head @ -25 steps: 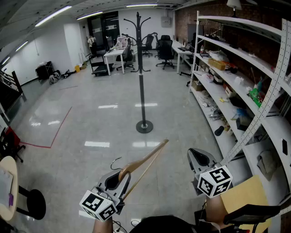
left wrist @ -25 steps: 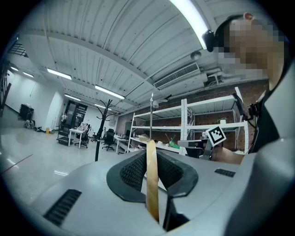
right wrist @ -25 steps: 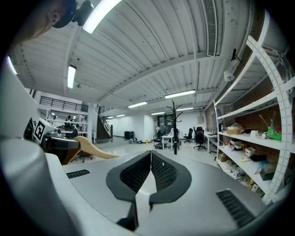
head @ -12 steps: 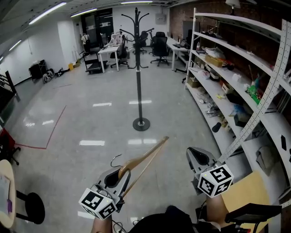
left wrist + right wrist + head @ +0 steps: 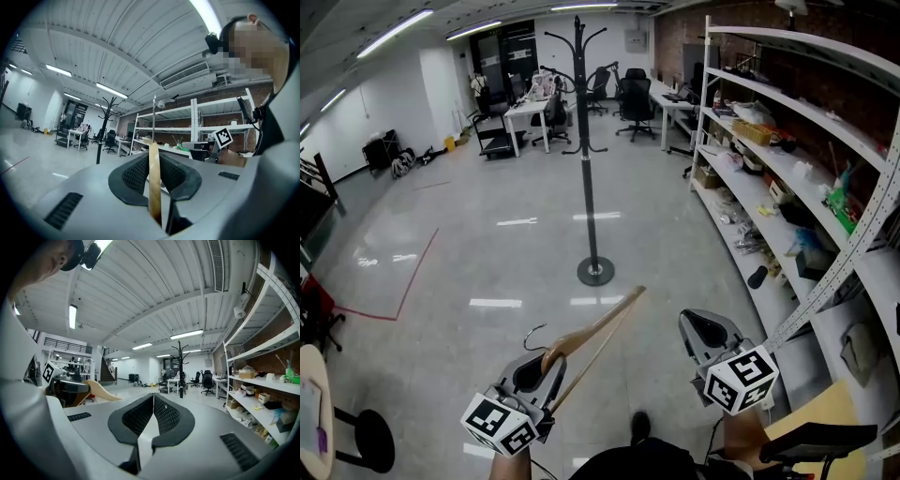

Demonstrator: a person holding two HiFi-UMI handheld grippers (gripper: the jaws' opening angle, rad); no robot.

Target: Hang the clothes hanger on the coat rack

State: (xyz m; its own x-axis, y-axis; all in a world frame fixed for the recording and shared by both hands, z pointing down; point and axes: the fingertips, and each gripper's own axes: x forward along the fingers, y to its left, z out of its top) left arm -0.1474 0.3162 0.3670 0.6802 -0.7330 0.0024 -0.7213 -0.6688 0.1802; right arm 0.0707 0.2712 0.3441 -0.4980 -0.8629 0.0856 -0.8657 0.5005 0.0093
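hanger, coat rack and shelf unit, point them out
hanger (image 5: 598, 324) head view, upper wooden arm
coat rack (image 5: 586, 141) head view, pole
shelf unit (image 5: 703, 103) head view, front post

legible text, numbers, brands: none. sign-like marks only: black-and-white square markers, no characters, on the cube (image 5: 499, 424) behind the left gripper (image 5: 546, 364) and its twin behind the right gripper (image 5: 701, 330). shelf goods (image 5: 769, 183) right of the right gripper: print too small to read.
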